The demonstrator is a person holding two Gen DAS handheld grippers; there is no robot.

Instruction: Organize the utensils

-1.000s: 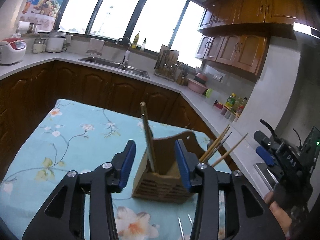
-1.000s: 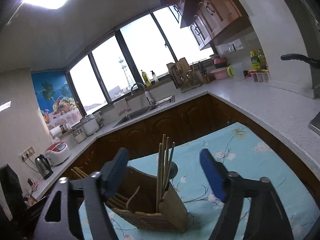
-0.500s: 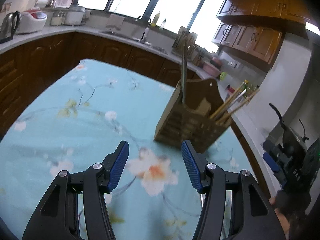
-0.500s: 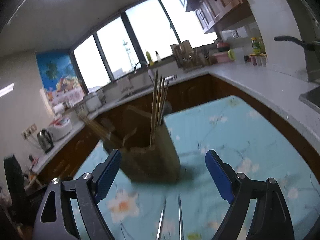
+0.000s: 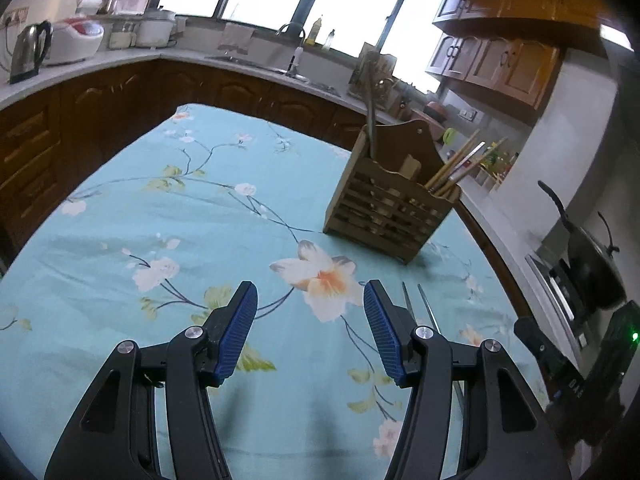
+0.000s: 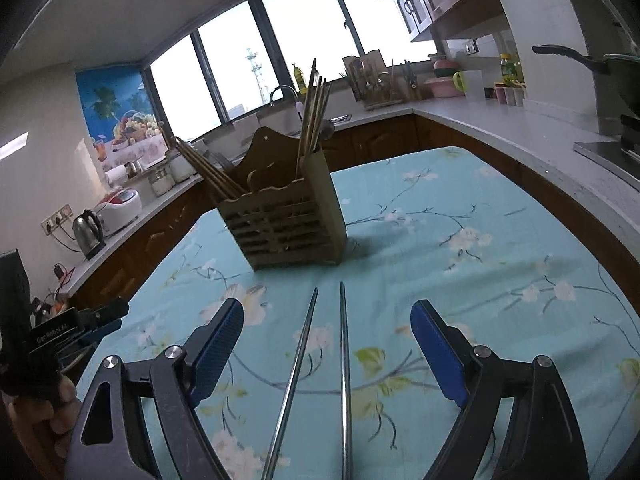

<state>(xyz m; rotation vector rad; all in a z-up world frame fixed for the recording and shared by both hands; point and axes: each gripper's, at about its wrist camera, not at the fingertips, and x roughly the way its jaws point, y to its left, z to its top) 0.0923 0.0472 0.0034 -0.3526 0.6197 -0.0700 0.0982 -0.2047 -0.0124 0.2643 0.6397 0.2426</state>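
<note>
My left gripper (image 5: 310, 330) hangs with its jaws apart and nothing between them, only flowered cloth on the table (image 5: 168, 216) beneath. Ahead of it and a little right stands the wooden utensil holder (image 5: 386, 216), a slatted box split into compartments. One tall utensil rises from its far left corner, and a bunch of wooden chopsticks (image 5: 460, 162) leans out of the right end.

My right gripper (image 6: 326, 350) is spread wide and grips nothing. Two metal chopsticks (image 6: 316, 364) lie flat on the cloth between its fingers, untouched, pointing toward the holder straight ahead. From this side I see chopsticks upright in one compartment and others leaning left.
</note>
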